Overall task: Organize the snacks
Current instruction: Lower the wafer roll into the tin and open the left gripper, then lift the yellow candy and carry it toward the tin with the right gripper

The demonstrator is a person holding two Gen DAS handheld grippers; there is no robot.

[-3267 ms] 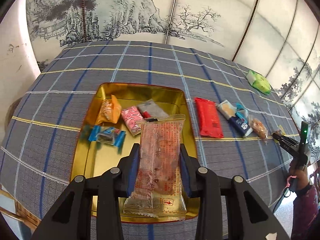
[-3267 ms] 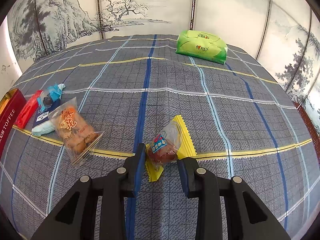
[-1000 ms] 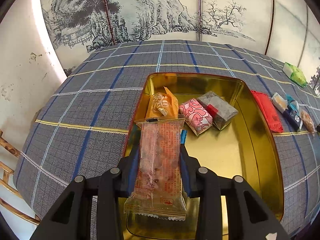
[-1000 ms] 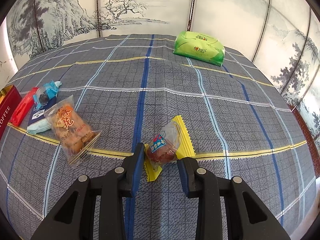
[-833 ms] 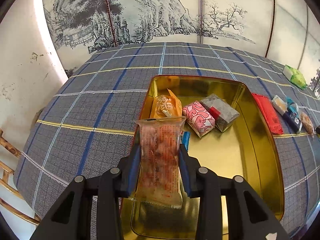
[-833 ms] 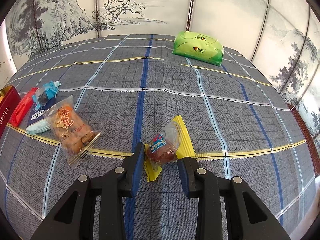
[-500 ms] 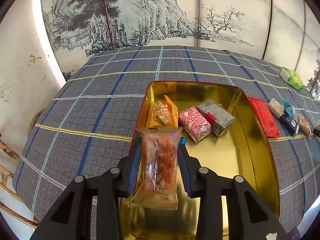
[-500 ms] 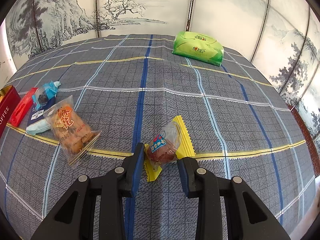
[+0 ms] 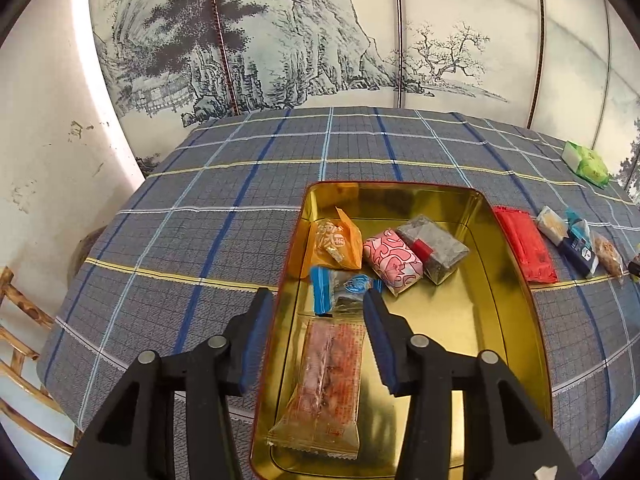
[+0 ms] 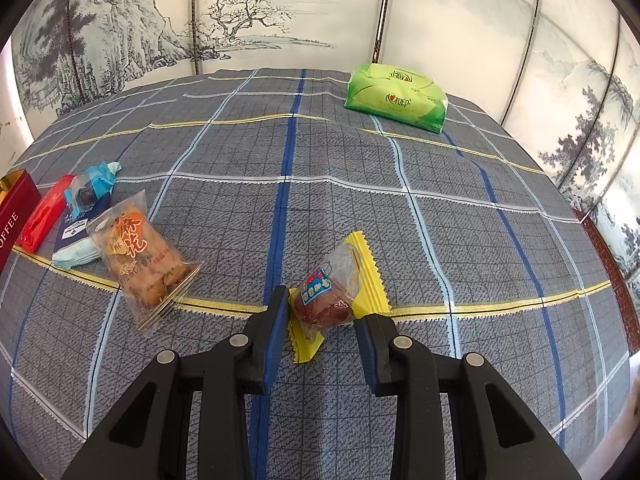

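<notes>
In the left wrist view a gold tin [image 9: 516, 320] sits on the plaid cloth. It holds an orange packet [image 9: 334, 242], a pink packet [image 9: 392, 260], a grey packet [image 9: 434, 246], a blue-ended packet [image 9: 340, 290] and a long clear packet of reddish snack [image 9: 324, 384]. My left gripper [image 9: 316, 340] is open above the long packet, which lies flat in the tin's near end. In the right wrist view my right gripper [image 10: 320, 326] is shut on a yellow-edged clear packet [image 10: 332, 292] just above the cloth.
Right of the tin lie a red packet [image 9: 524, 244], a white and dark blue packet [image 9: 572, 236] and a clear fried-snack packet [image 10: 140, 256]. A green tissue pack [image 10: 396, 96] lies at the far side. A painted screen stands behind the table. A wooden chair [image 9: 20, 344] is at left.
My left gripper has opened and let go of the long clear packet, which now lies in the tin. The left gripper has risen. The right gripper has not moved.
</notes>
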